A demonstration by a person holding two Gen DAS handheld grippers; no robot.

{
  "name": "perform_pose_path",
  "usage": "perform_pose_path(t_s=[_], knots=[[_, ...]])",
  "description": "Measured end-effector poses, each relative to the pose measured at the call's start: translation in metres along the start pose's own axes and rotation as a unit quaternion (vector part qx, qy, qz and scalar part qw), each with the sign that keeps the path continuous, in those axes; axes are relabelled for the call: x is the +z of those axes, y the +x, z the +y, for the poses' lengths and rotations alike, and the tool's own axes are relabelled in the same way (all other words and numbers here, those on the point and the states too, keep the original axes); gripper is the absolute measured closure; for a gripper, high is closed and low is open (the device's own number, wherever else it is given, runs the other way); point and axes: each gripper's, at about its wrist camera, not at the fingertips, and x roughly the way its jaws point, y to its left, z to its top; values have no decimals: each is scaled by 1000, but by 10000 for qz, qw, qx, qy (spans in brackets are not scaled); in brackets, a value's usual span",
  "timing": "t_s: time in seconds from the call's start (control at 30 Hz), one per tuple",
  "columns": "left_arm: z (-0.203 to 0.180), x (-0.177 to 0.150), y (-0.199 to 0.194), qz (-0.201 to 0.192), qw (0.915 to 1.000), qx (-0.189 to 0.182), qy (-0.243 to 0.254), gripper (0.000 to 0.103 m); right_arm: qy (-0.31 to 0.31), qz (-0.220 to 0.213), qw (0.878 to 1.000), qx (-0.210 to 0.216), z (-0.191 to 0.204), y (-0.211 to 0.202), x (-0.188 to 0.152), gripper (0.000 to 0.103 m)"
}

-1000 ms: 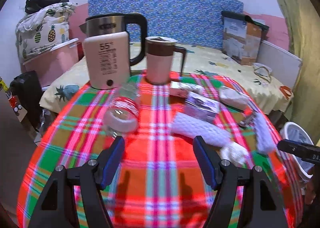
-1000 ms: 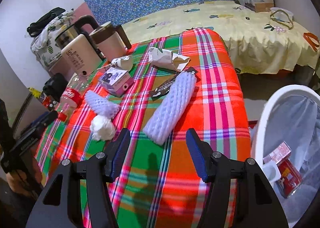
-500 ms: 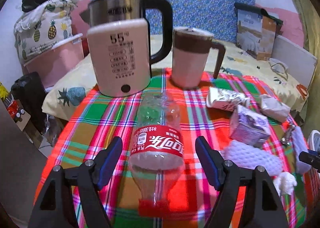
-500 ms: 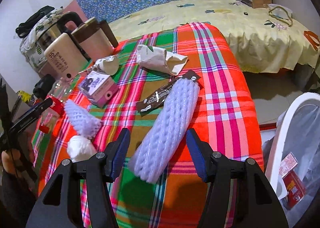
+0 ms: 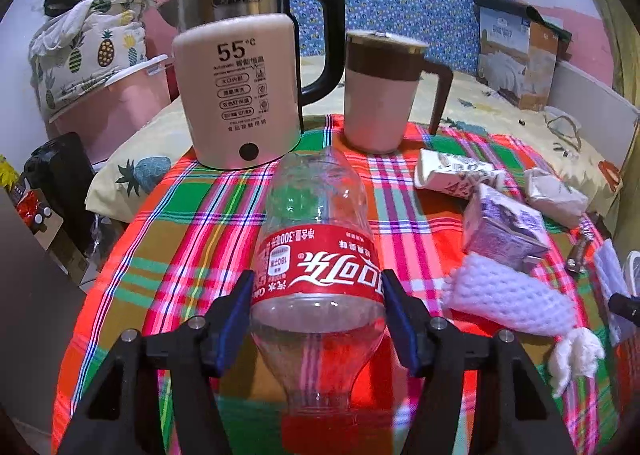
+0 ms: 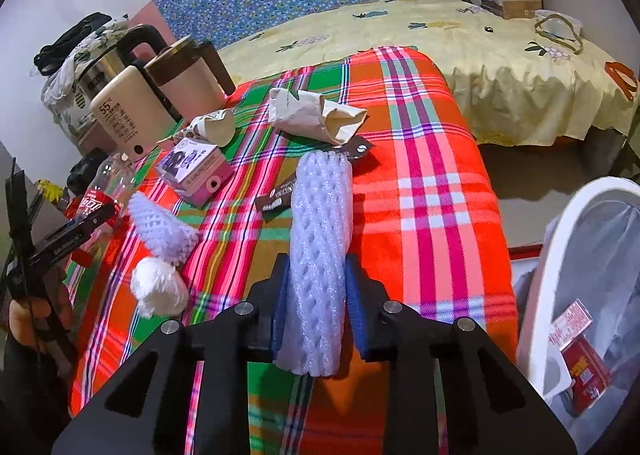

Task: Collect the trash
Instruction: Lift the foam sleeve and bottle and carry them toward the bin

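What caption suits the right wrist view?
Right gripper shut on foam sleeve beside the bin.

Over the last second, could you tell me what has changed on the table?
The left gripper advanced and closed around the cola bottle. The right gripper moved forward and clamped the long foam net sleeve. Kettle, mug and the other litter stayed put.

table (image 6: 432, 191) w/ plaid cloth: kettle (image 5: 240, 95), mug (image 5: 380, 95), bottle (image 5: 316, 255), carton (image 6: 196, 171), foam sleeves (image 6: 320, 239), crumpled paper (image 6: 312, 117).
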Motion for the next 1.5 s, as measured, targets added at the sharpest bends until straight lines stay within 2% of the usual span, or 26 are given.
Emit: perform_pose_path(t_s=[0.4, 0.87, 1.17, 1.5], knots=[[-37, -29, -65, -278, 9992, -251, -167, 39, -18, -210, 9997, 106, -5, -39, -20, 76], [-111, -58, -128, -400, 9942, -985, 161, 39, -120, -542, 9984, 115, -8, -84, -42, 76], [-150, -67, -144, -391, 9886, -1386, 440, 39, -81, -707, 9975, 14, -18, -103, -50, 76], [-182, -74, -149, -329, 9834, -1649, 680, 39, 39, -811, 9967, -91, -29, -112, -56, 76]])
